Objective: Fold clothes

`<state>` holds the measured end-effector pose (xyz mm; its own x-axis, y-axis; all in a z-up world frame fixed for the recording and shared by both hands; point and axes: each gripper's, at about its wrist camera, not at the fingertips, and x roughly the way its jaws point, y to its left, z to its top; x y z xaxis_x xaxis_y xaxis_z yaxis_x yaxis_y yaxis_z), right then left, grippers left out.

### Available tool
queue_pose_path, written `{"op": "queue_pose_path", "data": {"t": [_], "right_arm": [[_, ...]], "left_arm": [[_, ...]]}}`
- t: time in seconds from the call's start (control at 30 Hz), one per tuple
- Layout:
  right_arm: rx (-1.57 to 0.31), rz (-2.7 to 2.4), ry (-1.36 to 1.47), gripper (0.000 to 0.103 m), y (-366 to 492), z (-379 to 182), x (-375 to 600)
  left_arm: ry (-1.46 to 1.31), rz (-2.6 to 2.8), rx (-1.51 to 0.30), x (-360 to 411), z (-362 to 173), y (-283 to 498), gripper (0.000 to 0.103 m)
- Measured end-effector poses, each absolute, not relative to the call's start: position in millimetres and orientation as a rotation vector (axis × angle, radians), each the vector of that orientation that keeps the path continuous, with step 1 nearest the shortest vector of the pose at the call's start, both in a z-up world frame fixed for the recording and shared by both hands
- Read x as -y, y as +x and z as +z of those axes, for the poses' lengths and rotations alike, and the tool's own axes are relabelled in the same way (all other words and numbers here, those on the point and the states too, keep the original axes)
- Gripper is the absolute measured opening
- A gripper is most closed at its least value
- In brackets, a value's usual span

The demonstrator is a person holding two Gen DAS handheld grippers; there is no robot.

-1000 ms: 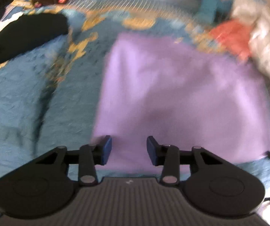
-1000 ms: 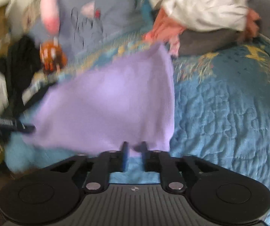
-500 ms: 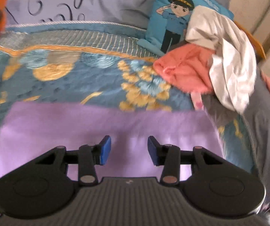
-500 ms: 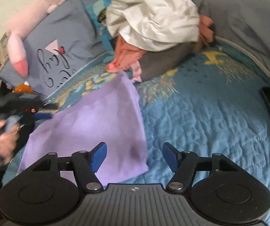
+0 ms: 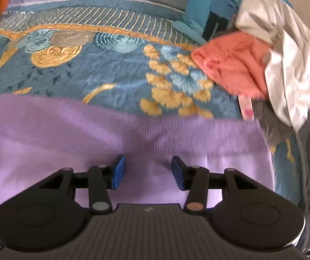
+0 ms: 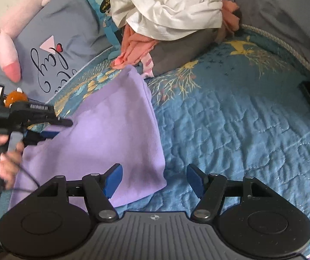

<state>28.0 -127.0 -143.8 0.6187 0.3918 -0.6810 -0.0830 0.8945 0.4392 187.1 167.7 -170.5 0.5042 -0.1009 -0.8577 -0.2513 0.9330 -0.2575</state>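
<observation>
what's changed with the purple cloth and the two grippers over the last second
The right gripper, shut on the purple cloth a second ago, has opened and let it go. The cloth now lies flat on the quilt. The left gripper stayed open above it.

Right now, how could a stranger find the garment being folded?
Look at the blue quilted bedspread. The purple garment lies flat on it, below the clothes pile. It alone is spread smooth; the pile's white and coral pieces are crumpled.

Open blue quilt (image 6: 241,130) lies right of the purple cloth (image 6: 111,134), while the heaped laundry pile (image 6: 167,10) and pillows (image 6: 57,28) block the far end.
</observation>
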Motion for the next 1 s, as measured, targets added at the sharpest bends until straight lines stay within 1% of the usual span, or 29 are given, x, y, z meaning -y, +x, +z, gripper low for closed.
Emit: {"op": "queue_pose_path", "data": {"t": [0.03, 0.07, 0.27, 0.3, 0.4, 0.47, 0.53, 0.57, 0.6, 0.73, 0.8, 1.0], "right_arm": [[-0.871, 0.284, 0.396, 0.065, 27.8, -144.6, 127.3], [-0.876, 0.287, 0.405, 0.065, 27.6, -145.4, 127.5], [-0.915, 0.314, 0.491, 0.066, 25.4, -157.5, 123.9], [-0.908, 0.315, 0.501, 0.068, 24.7, -158.8, 123.2], [-0.895, 0.301, 0.602, 0.068, 25.0, -161.7, 127.5], [-0.889, 0.278, 0.691, 0.060, 26.7, -165.0, 133.4], [-0.879, 0.246, 0.768, 0.040, 25.5, -168.9, 137.7], [-0.880, 0.232, 0.785, 0.035, 25.6, -169.8, 138.6], [-0.880, 0.221, 0.793, 0.025, 25.8, -170.0, 139.0], [-0.839, 0.237, 0.798, 0.018, 23.3, -163.1, 139.4], [-0.809, 0.255, 0.749, 0.017, 22.3, -152.9, 133.4], [-0.705, 0.325, 0.559, 0.015, 20.7, -114.8, 100.9]], "left_arm": [[-0.339, 0.094, -1.039, -161.7, -169.1, 176.5, 0.052], [-0.297, 0.090, -1.034, -155.4, -168.9, 166.0, 0.055], [-0.047, 0.018, -0.983, -130.2, -165.5, 121.9, 0.055], [-0.048, 0.002, -0.984, -132.4, -166.0, 120.9, 0.055], [-0.088, -0.035, -1.002, -142.7, -173.0, 122.5, 0.057], [-0.098, -0.047, -1.007, -146.3, -178.5, 123.4, 0.058], [-0.074, -0.045, -1.012, -142.8, -179.3, 124.0, 0.058], [-0.061, -0.041, -1.014, -140.4, -179.2, 124.2, 0.058], [-0.055, -0.038, -1.015, -139.0, -179.1, 124.3, 0.058], [-0.084, -0.030, -1.004, -141.4, -175.7, 121.9, 0.057], [-0.092, -0.026, -0.991, -143.5, -167.2, 115.4, 0.056], [-0.090, -0.029, -0.972, -150.9, -145.0, 82.8, 0.056]]}}
